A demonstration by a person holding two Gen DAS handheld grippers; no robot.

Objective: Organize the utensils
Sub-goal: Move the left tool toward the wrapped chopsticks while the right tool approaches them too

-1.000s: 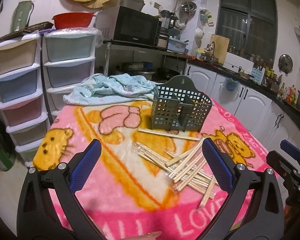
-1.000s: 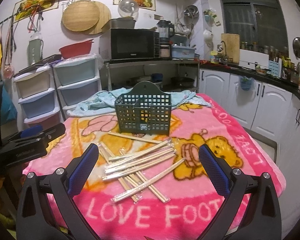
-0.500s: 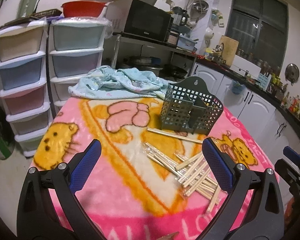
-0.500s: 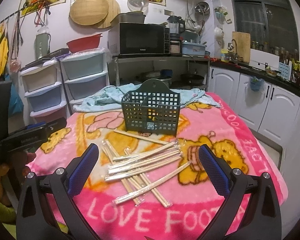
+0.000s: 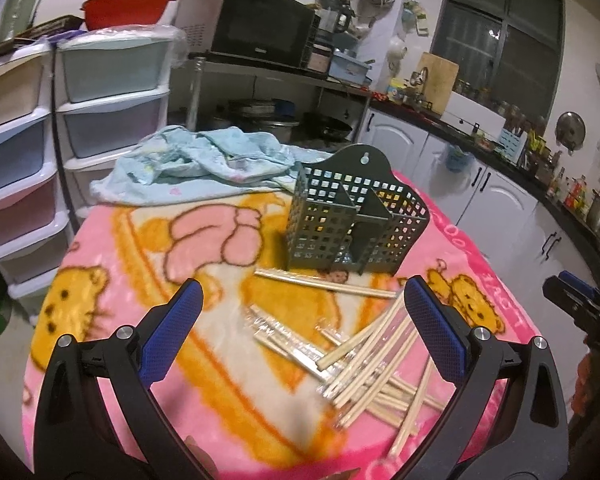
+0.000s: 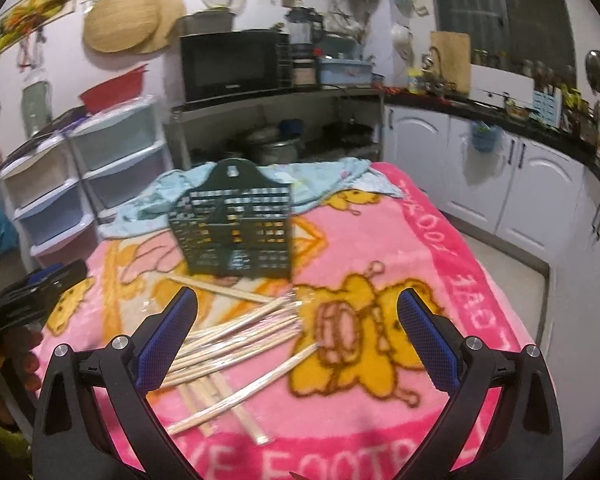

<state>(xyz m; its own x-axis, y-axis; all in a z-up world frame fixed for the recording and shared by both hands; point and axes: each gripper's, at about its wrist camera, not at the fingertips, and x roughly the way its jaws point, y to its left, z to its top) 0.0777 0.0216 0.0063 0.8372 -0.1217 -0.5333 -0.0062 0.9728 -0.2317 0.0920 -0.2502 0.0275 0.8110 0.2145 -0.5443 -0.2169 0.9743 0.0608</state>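
Observation:
A dark green perforated utensil basket stands upright on the pink cartoon blanket; it also shows in the right wrist view. Several wrapped wooden chopsticks lie scattered in front of it, also in the right wrist view. My left gripper is open and empty, above the blanket just left of the pile. My right gripper is open and empty, over the right end of the pile. The other gripper shows at each view's edge: the right gripper, the left gripper.
A crumpled light blue cloth lies behind the basket. Plastic drawer towers stand left of the table, a shelf with a microwave behind, white cabinets and counter to the right. The blanket's printed edge is nearest me.
Both grippers have moved forward and lower over the table, closer to the chopsticks and basket. Both stay open. Nothing on the table has moved.

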